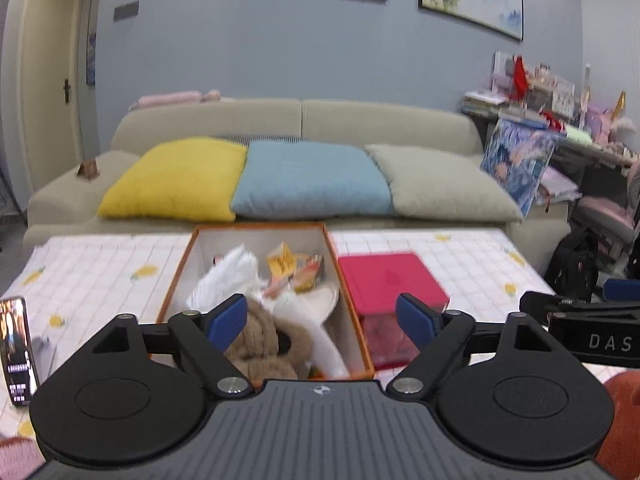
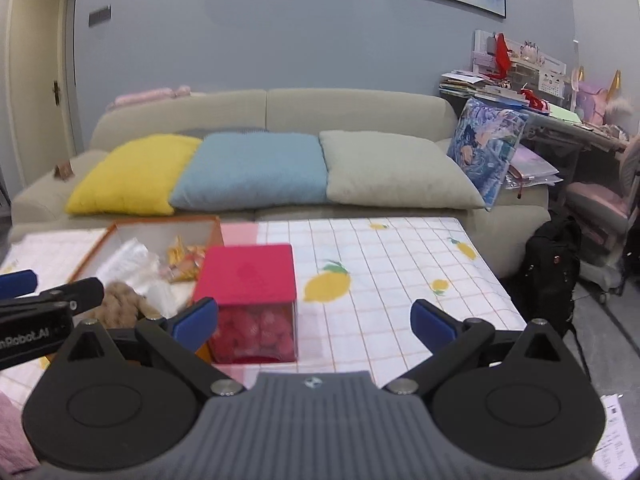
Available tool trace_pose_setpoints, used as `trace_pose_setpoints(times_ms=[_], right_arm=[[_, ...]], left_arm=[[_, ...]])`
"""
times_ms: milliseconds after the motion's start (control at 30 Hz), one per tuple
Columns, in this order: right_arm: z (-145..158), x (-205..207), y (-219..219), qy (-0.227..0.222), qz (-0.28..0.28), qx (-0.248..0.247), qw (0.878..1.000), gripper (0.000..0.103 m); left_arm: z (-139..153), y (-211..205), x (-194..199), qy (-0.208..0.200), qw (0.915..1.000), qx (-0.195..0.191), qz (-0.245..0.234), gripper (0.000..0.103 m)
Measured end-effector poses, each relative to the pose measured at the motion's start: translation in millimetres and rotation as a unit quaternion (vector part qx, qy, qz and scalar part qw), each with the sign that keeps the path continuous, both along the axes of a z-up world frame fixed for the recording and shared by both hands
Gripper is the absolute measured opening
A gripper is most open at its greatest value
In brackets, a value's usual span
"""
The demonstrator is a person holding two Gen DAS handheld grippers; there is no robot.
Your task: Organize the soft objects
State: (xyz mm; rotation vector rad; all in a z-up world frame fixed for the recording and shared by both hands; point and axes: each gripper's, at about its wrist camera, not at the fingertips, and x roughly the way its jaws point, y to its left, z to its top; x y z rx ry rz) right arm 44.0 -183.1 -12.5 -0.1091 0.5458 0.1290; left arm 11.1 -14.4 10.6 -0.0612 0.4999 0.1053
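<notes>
Counts: 1 open orange-rimmed cardboard box w/ white inside (image 1: 188,258), on a table w/ lemon-print checked cloth (image 1: 100,272). In the box: 1 brown knitted plush toy (image 1: 260,344) at the near end, white soft cloth pieces (image 1: 228,276) (approx 2–3, can't separate), small yellow/orange packets (image 1: 292,266) at the far end, number unclear. 1 clear cube box w/ pink-red lid (image 2: 250,270) just right of the orange box, touching or nearly; red soft things inside. 3 cushions on the beige sofa (image 1: 304,118): yellow (image 1: 176,178), blue (image 1: 310,180), grey-green (image 1: 444,182). 1 phone (image 1: 16,350) on the left table edge.

Left gripper (image 1: 322,318): blue pads spread fully apart, nothing between them, hovering over the near end of the orange box above the plush, not touching it. Right gripper (image 2: 314,322): jaws also wide apart, empty, by the cube box; no contact seen.
</notes>
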Motion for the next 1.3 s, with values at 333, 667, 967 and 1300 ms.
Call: trace_pose_setpoints(times_ms=[333, 667, 967, 1300], right_arm=[[-26.6, 8.8, -0.1, 0.041, 0.002, -0.012, 0.999, 0.100], [-29.9, 9.0, 1.4, 0.040, 0.006, -0.009, 0.999, 0.100], [-30.0, 9.4, 1.0, 0.041, 0.004, -0.008, 0.999, 0.100], [-30.5, 8.4, 2.7, 0.039, 0.014, -0.011, 0.999, 0.100]], left_arm=[[-28.5, -1.9, 8.9, 0.059, 0.9982, 0.007, -0.009, 0.101], [-32.1, -4.3, 8.4, 0.069, 0.9975, 0.006, -0.013, 0.101], [-32.4, -4.4, 8.7, 0.072, 0.9973, 0.006, -0.013, 0.101], [-33.6, -2.9, 9.4, 0.073, 0.9972, 0.002, -0.013, 0.101]])
